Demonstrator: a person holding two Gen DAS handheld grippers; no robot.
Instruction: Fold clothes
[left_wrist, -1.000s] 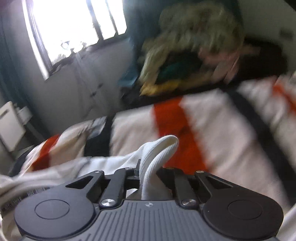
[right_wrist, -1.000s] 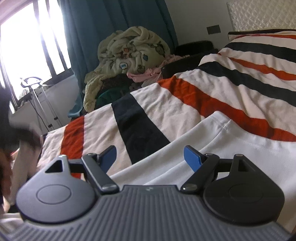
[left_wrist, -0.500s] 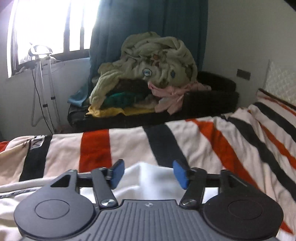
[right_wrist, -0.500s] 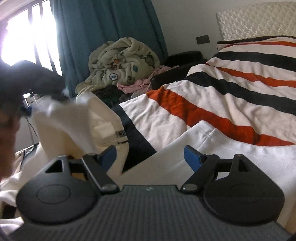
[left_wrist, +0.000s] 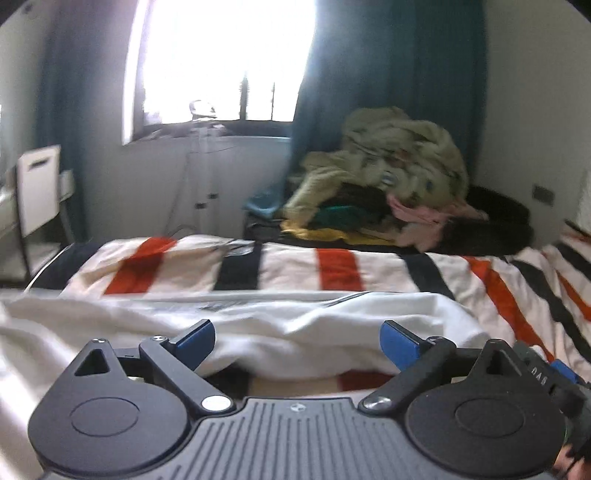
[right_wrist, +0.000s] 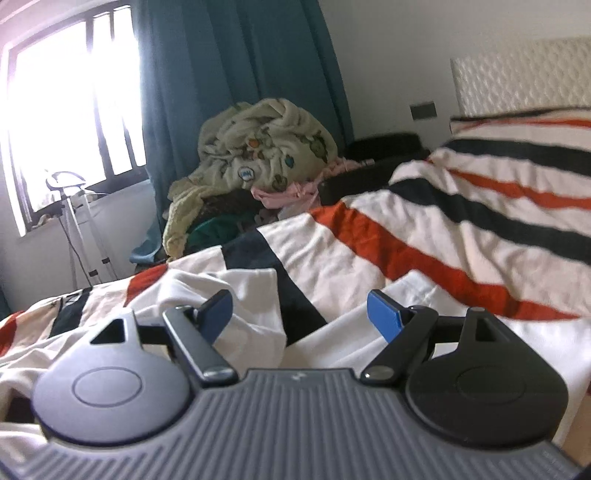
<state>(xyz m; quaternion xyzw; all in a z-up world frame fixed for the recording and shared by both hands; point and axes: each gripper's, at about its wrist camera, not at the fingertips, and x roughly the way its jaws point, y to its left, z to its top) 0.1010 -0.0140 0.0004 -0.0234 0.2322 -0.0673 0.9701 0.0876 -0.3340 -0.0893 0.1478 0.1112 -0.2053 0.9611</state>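
A white garment (left_wrist: 288, 317) lies rumpled across the striped bedspread (left_wrist: 369, 266), with one part folded over. My left gripper (left_wrist: 297, 341) hovers just above its near edge, jaws opening wide, and no cloth sits between the blue pads. In the right wrist view the same white garment (right_wrist: 236, 291) lies in front, its folded-over part on the left and a flat part on the right. My right gripper (right_wrist: 299, 314) stands open above it, holding nothing. The right gripper's body shows at the lower right edge of the left wrist view.
A heap of clothes and a cream blanket (left_wrist: 388, 177) sits on a dark couch beyond the bed. A window (left_wrist: 221, 62) with teal curtains, a tripod stand (right_wrist: 74, 221) and a white chair (left_wrist: 37, 188) are at the far side. A quilted headboard (right_wrist: 517, 81) is at right.
My left gripper let go of the white cloth it pinched, its jaws spread wide, and it swung sideways across the bed. The folded flap now lies down. The right gripper barely shifted.
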